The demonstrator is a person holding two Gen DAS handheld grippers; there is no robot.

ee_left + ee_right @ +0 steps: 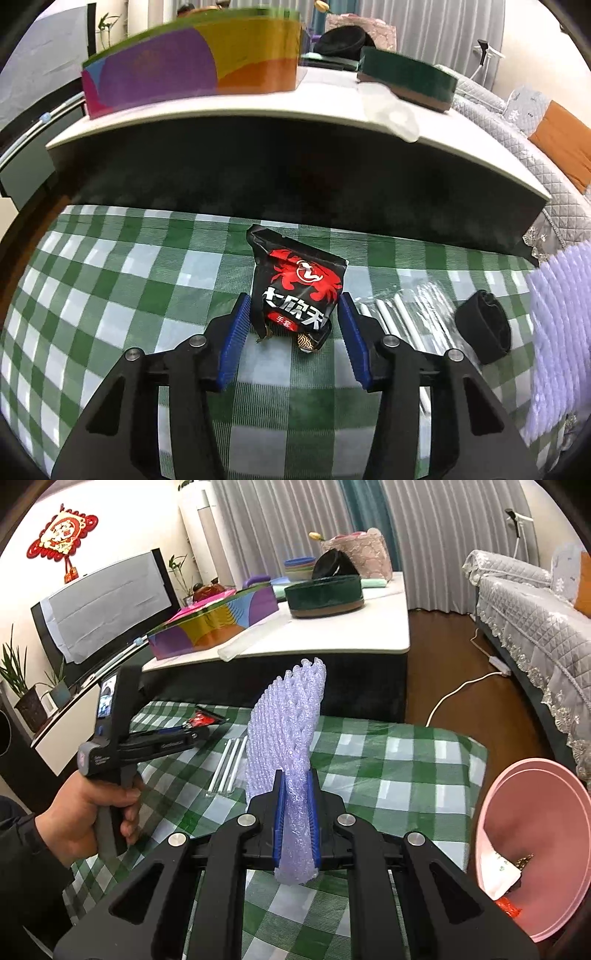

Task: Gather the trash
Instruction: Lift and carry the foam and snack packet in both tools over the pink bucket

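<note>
Checked cloth point(110, 295) was slick: left gripper point(293, 317), jaws spread around the snack wrapper point(295, 291), could skid it; right gripper point(295, 805) pinched foam net point(288, 738).

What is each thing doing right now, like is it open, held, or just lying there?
Left gripper: open, around the wrapper.
Black snack wrapper: crumpled, lying on the checked cloth, not squeezed.
Right gripper: shut on the foam net.
Purple foam net: held upright.
White straws: lying flat on the cloth.
Pink bin: open, some trash inside.
Black roll: lying on the cloth.
</note>
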